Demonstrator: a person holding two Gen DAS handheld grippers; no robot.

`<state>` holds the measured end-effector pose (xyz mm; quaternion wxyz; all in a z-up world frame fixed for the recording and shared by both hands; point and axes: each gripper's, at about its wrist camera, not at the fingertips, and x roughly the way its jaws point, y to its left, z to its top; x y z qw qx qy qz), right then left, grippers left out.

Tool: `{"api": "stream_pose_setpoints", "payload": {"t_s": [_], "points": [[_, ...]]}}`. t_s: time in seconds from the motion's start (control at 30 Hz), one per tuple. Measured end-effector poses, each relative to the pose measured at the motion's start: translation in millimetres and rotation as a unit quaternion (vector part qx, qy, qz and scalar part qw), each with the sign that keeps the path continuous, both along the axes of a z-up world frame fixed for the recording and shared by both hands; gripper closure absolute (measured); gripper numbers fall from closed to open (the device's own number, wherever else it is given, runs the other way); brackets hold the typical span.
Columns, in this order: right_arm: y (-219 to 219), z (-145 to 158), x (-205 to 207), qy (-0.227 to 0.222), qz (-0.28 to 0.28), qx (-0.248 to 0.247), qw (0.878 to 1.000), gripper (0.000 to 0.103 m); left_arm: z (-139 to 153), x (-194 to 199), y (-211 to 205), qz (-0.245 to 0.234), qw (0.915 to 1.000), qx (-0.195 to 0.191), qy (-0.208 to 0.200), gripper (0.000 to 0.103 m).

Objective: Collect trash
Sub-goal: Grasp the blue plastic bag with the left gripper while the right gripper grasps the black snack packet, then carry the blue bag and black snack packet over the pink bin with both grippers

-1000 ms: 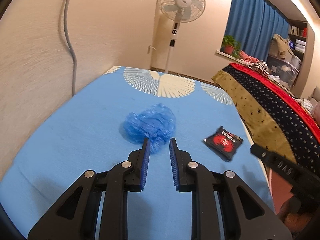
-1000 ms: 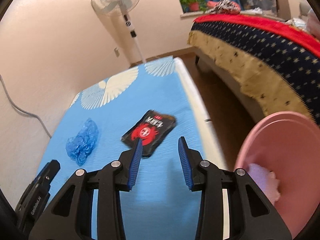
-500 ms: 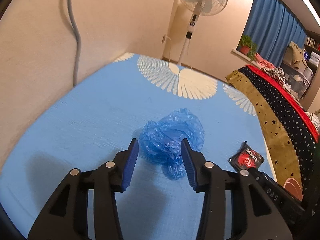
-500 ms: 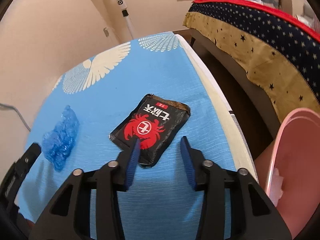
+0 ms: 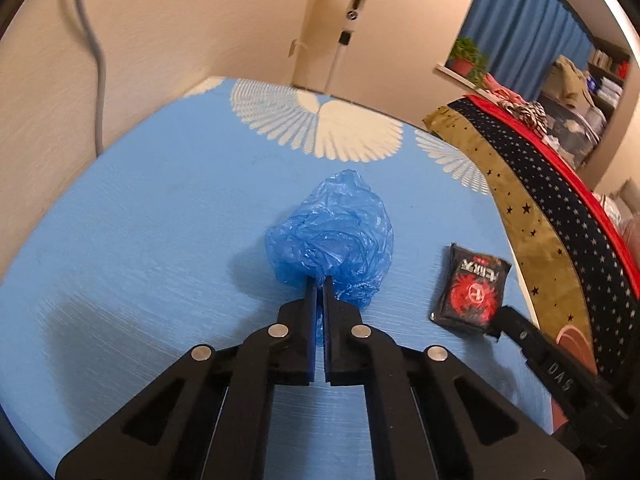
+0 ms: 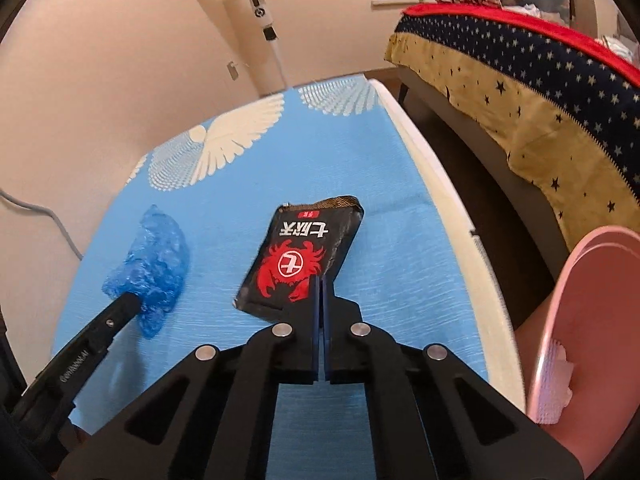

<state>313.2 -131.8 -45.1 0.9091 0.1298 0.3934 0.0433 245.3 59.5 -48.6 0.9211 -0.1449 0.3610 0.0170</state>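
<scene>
A crumpled blue plastic bag point(image 5: 332, 236) lies on the blue mattress point(image 5: 140, 220). My left gripper point(image 5: 319, 285) is shut on the bag's near edge; blue film shows between the fingers. The bag also shows in the right wrist view point(image 6: 154, 260). A black snack wrapper with a red crab point(image 6: 304, 256) lies to the right of the bag. My right gripper point(image 6: 321, 283) is shut on the wrapper's near corner. The wrapper shows in the left wrist view point(image 5: 472, 290) with the right gripper's tip at its near edge.
A pink bin point(image 6: 592, 340) with a white scrap inside stands at the right, below the mattress edge. A bed with a starred cover point(image 6: 540, 92) lies across a narrow floor gap. A standing fan point(image 6: 256, 8) and the wall are at the far end.
Both grippers moved forward and closed: the left onto the blue bag, the right onto the black wrapper. Half a second ago both were open around them.
</scene>
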Motion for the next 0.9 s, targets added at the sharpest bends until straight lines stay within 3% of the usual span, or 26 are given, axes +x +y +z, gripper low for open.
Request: {"api": "stream_pose_setpoints", "payload": {"t_s": [0.23,0.53,0.9], "points": [[-12,30,-20,-0.023,-0.005,-0.012,1.000,0.102,31,-20,-13,-0.012,0.9985,0.042,-0.035,0.101],[-24,77,-71,-0.060,-0.002,-0.032,0.998,0.102,68,-63,-23,-0.026,0.9962,0.051,-0.065,0.101],[-48,111,-137,-0.089,-0.017,-0.049,0.995,0.102,100,-115,-42,-0.040,0.9926,0.055,-0.100,0.101]]}}
